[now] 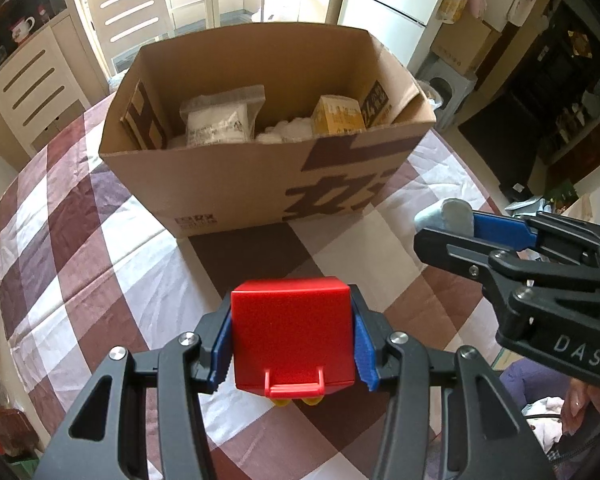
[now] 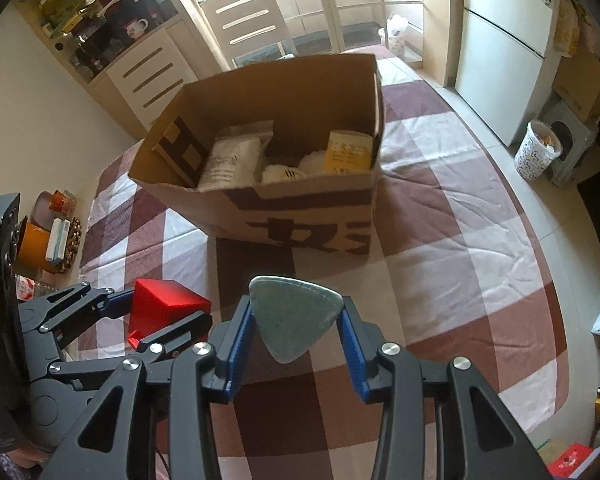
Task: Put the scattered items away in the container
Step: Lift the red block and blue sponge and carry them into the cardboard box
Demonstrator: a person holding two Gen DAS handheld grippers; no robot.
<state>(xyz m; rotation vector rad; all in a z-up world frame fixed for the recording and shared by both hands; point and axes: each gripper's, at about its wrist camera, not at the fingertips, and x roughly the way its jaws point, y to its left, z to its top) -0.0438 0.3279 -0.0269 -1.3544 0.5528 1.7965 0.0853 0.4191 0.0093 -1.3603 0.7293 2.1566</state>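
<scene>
1. Left gripper (image 1: 292, 344) clamped on red box (image 1: 294, 330), above checked cloth (image 1: 80, 280).
2. Right gripper (image 2: 296, 334) clamped on grey pad (image 2: 294, 316), beside the left.
3. Carton (image 1: 236, 184) ahead on the cloth, holding a white packet (image 1: 218, 122) and yellow pack (image 1: 336, 118).

Matt cardboard box (image 1: 236, 184), glossy red plastic case (image 1: 294, 334), creased checked cloth (image 1: 80, 248).

Left hand-held gripper (image 1: 294, 344) and right hand-held gripper (image 2: 296, 328) both clamped, side by side.
</scene>
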